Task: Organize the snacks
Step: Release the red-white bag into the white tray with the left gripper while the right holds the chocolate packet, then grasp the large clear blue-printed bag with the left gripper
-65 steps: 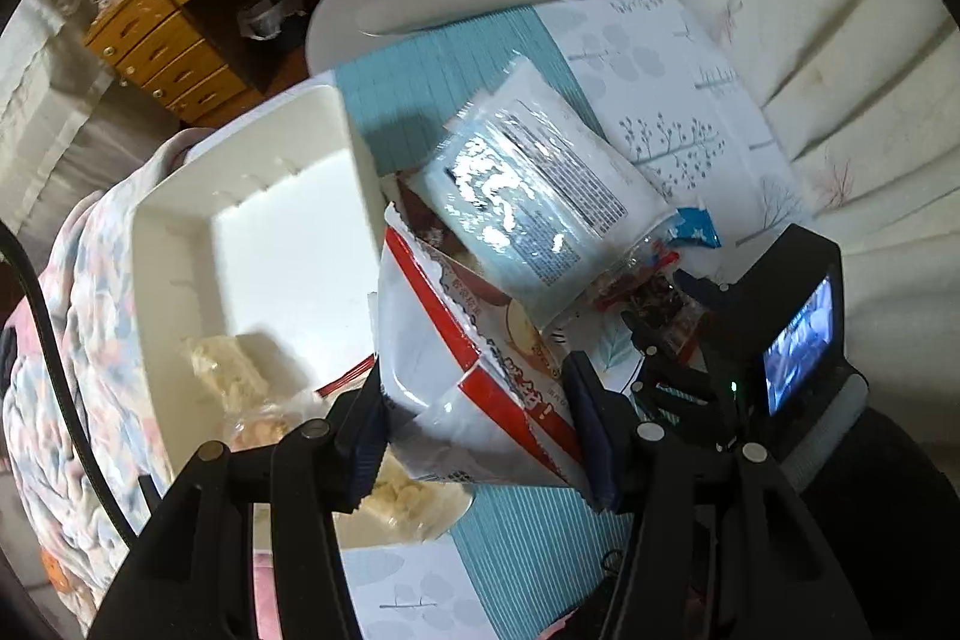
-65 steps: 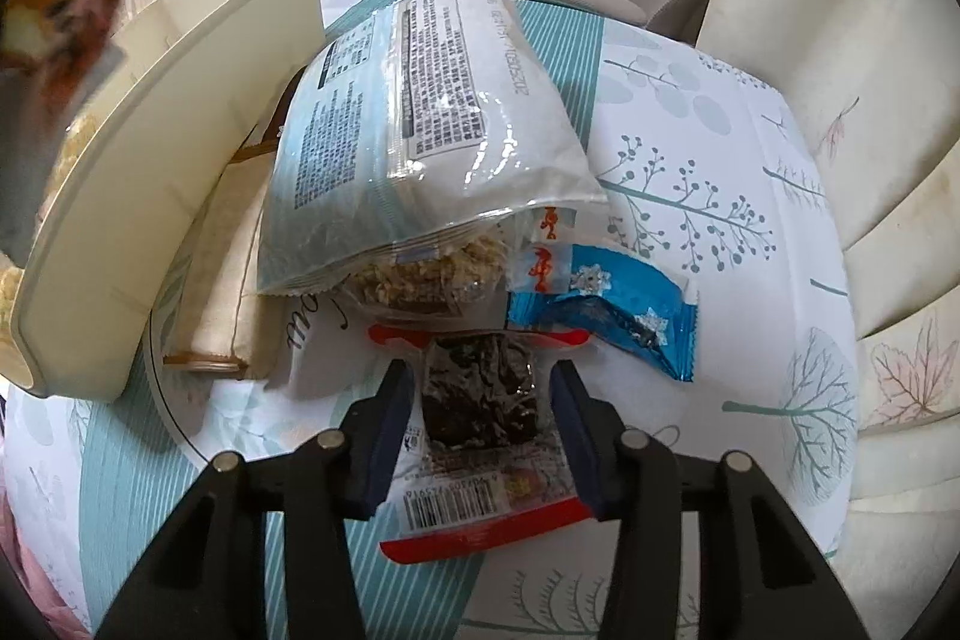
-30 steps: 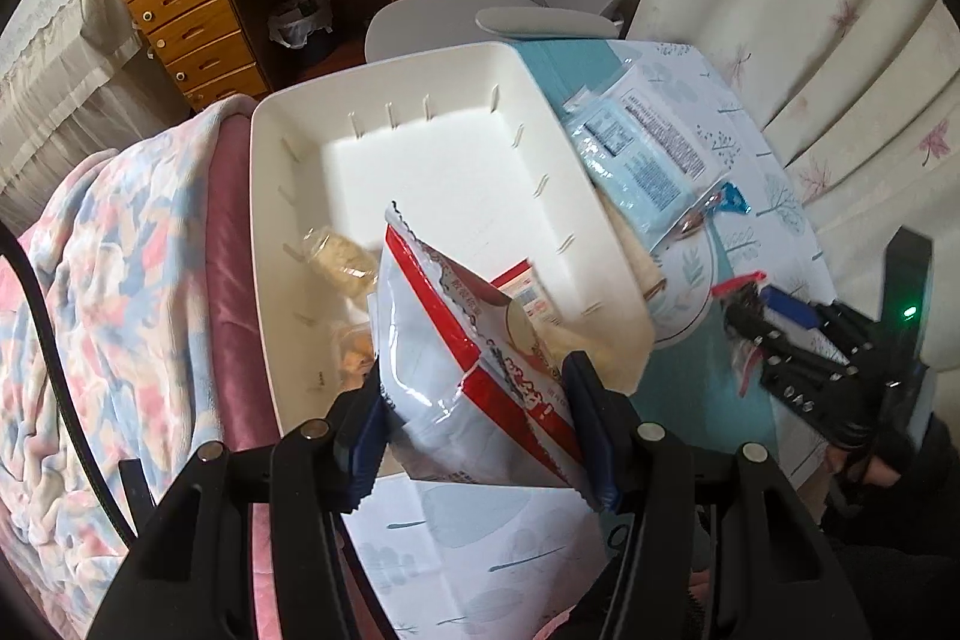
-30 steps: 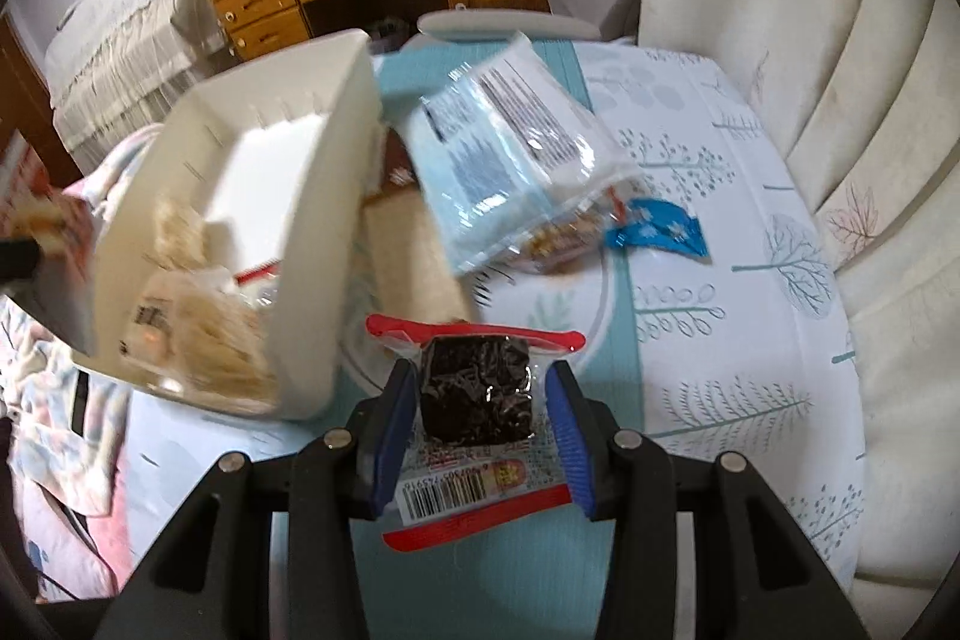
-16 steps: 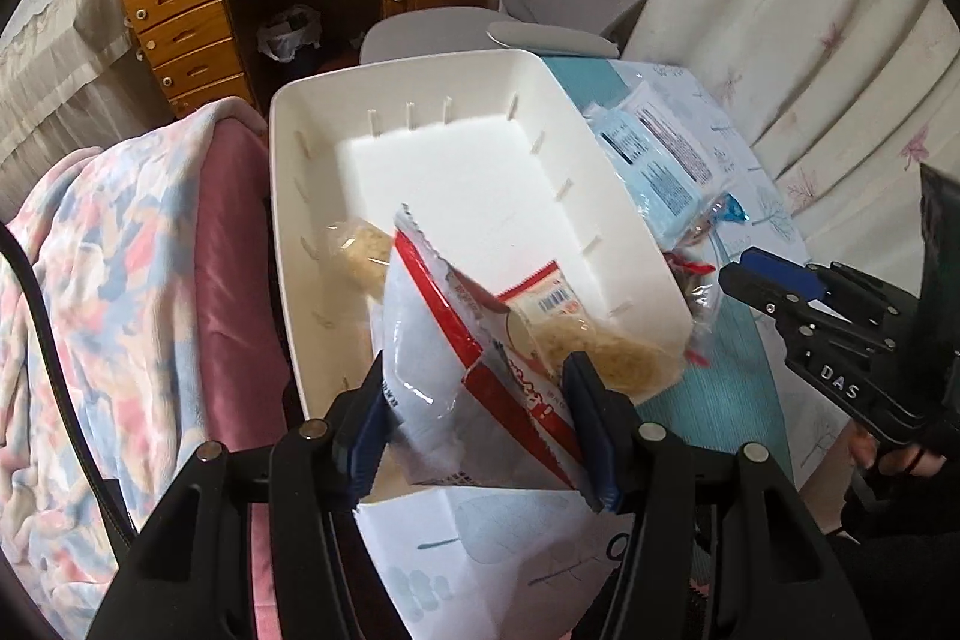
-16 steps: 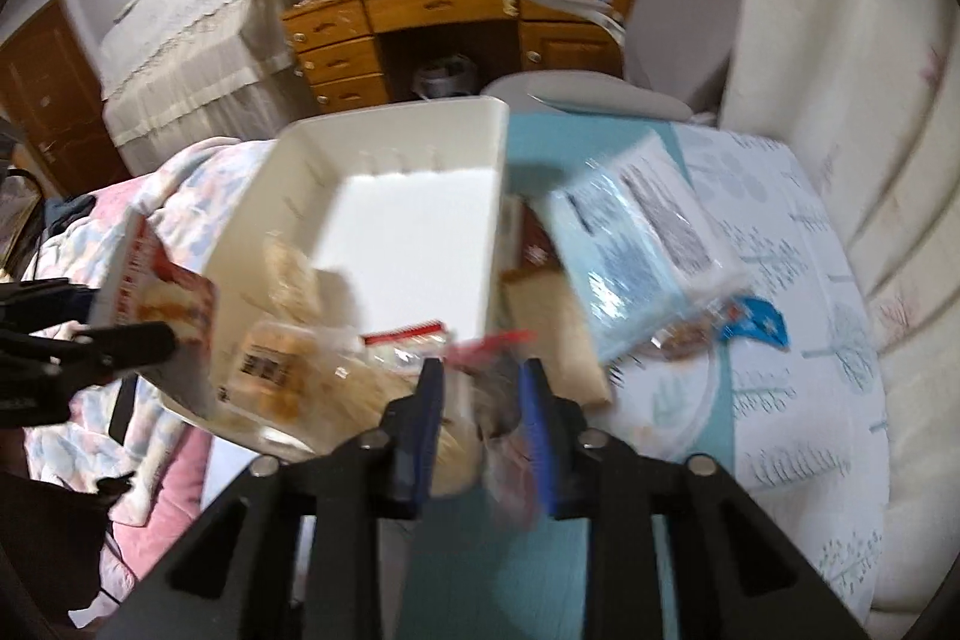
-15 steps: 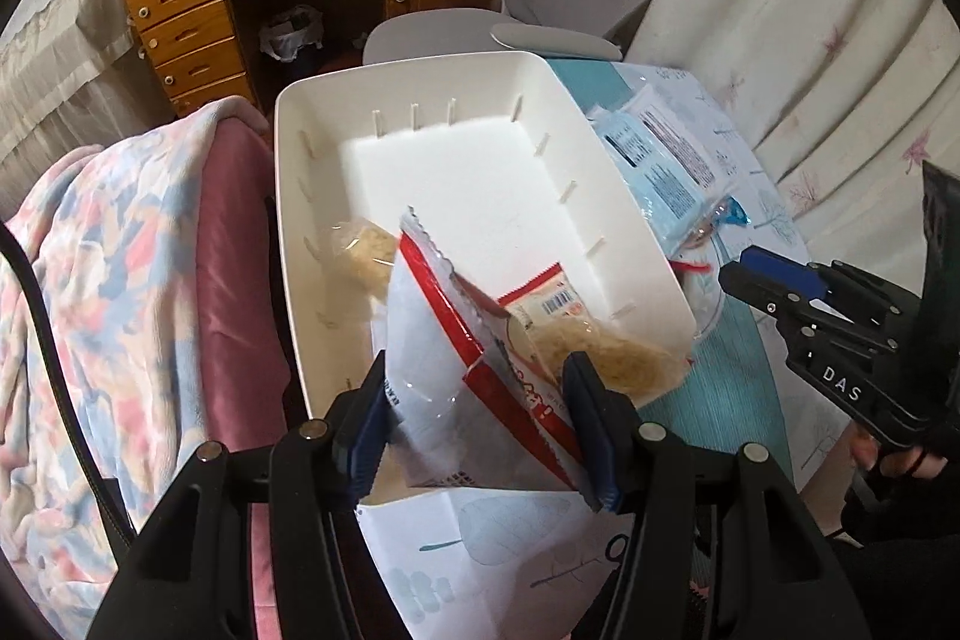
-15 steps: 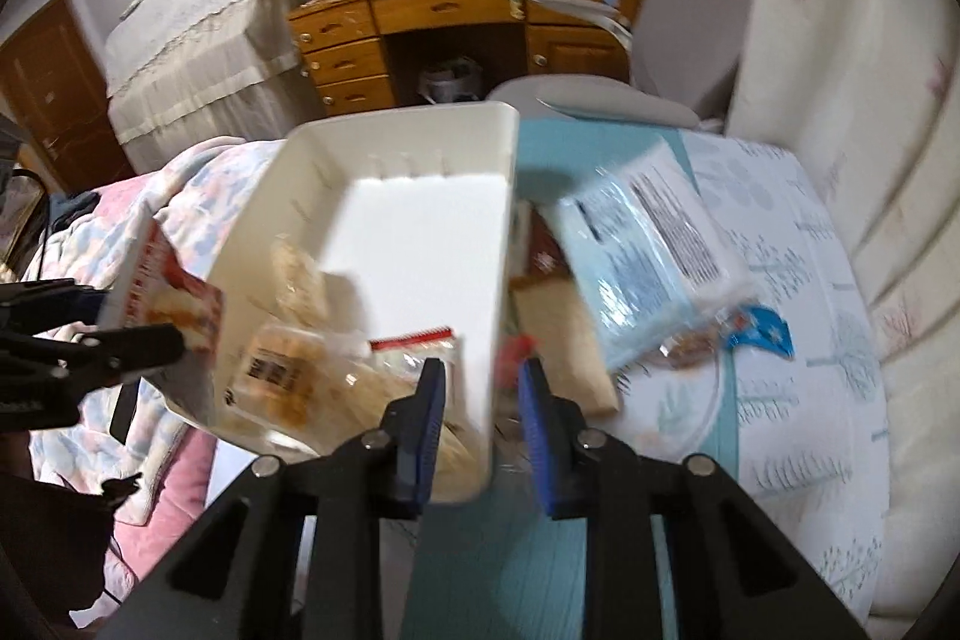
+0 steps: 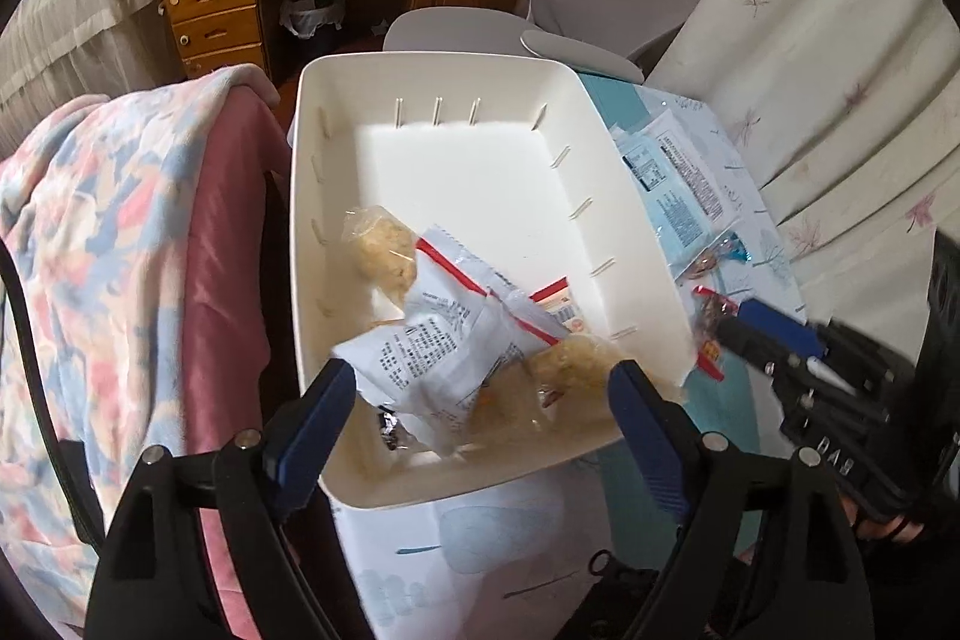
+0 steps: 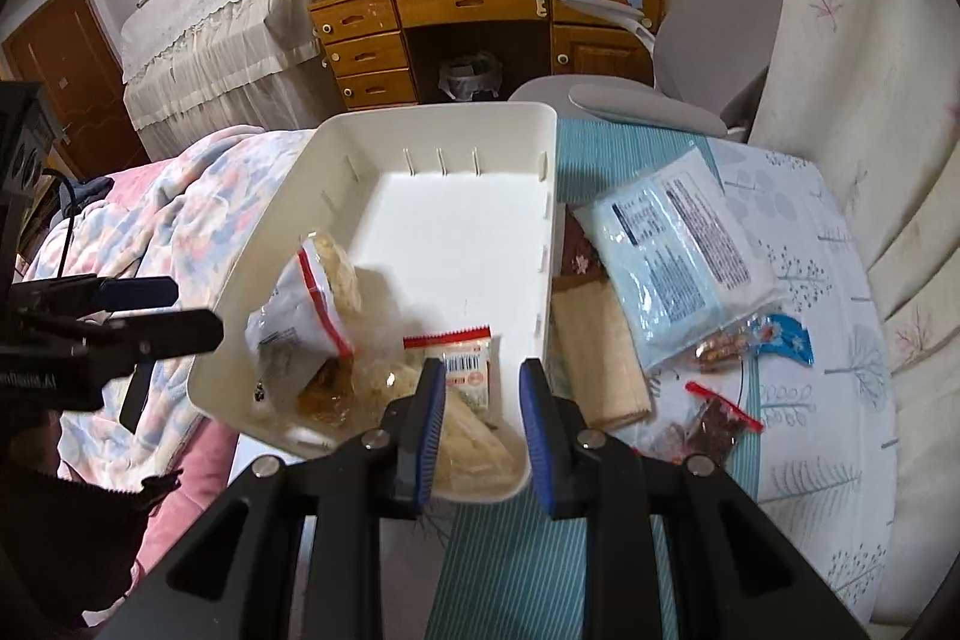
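The white bin (image 9: 432, 61) holds several snack packets. My left gripper (image 9: 483, 388) hovers over its near end, jaws opening wide. The red-and-white bag (image 9: 444, 340) lies loose in the bin between the fingers, and no pad presses it. My right gripper (image 10: 483, 394) hangs over the bin's near right corner (image 10: 528, 340). Its jaws leave a narrow gap with nothing in it. The small dark packet with red edges (image 10: 714, 424) lies on the tablecloth to its right. A large pale blue packet (image 10: 678, 244) rests beside the bin.
A beige flat packet (image 10: 600, 358) and a small blue wrapper (image 10: 780, 334) lie on the patterned tablecloth (image 10: 840, 490). A blanket-covered seat (image 9: 120, 250) stands left of the bin. Behind it is a grey chair (image 10: 648, 112), and a curtain (image 10: 870, 70) hangs on the right.
My left jaws opened and the red-and-white bag dropped into the bin. The dark packet left my right jaws and now lies on the table; the right gripper rose toward the bin.
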The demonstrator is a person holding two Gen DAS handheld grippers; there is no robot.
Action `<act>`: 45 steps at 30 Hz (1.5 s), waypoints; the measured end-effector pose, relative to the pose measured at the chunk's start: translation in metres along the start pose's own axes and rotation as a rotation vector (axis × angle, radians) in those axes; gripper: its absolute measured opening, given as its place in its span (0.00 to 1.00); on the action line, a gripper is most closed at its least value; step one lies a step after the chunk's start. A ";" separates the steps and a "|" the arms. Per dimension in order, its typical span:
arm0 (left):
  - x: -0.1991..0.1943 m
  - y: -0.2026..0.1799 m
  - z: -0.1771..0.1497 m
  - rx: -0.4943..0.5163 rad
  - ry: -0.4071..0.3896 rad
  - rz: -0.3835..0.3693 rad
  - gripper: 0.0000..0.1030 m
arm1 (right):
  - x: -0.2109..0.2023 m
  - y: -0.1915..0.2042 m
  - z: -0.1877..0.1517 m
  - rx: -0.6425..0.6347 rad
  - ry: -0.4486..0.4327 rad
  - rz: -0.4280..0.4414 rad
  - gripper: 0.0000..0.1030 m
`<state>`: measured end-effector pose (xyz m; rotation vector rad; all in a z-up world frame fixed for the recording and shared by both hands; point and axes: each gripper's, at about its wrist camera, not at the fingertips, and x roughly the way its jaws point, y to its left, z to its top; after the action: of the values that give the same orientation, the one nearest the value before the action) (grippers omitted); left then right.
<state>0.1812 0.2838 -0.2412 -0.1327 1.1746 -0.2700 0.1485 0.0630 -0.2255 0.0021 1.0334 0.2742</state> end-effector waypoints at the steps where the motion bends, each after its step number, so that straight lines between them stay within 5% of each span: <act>1: 0.000 -0.002 0.000 -0.011 0.001 0.001 0.83 | -0.002 -0.003 -0.003 0.010 0.004 0.001 0.25; 21: 0.008 -0.111 0.025 -0.147 -0.039 -0.071 0.83 | -0.014 -0.112 -0.029 0.250 0.164 0.060 0.25; 35: 0.056 -0.177 0.083 -0.237 0.112 -0.006 0.89 | 0.036 -0.174 -0.043 0.413 0.337 0.100 0.40; 38: 0.072 -0.186 0.096 -0.277 0.144 0.003 0.90 | 0.050 -0.185 -0.044 0.461 0.361 0.103 0.51; 45: 0.114 -0.197 0.121 -0.392 0.227 -0.007 0.96 | 0.077 -0.196 -0.039 0.503 0.397 0.057 0.51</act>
<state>0.3065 0.0587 -0.2486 -0.4591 1.4438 -0.0571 0.1966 -0.1134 -0.3361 0.4468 1.4768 0.0593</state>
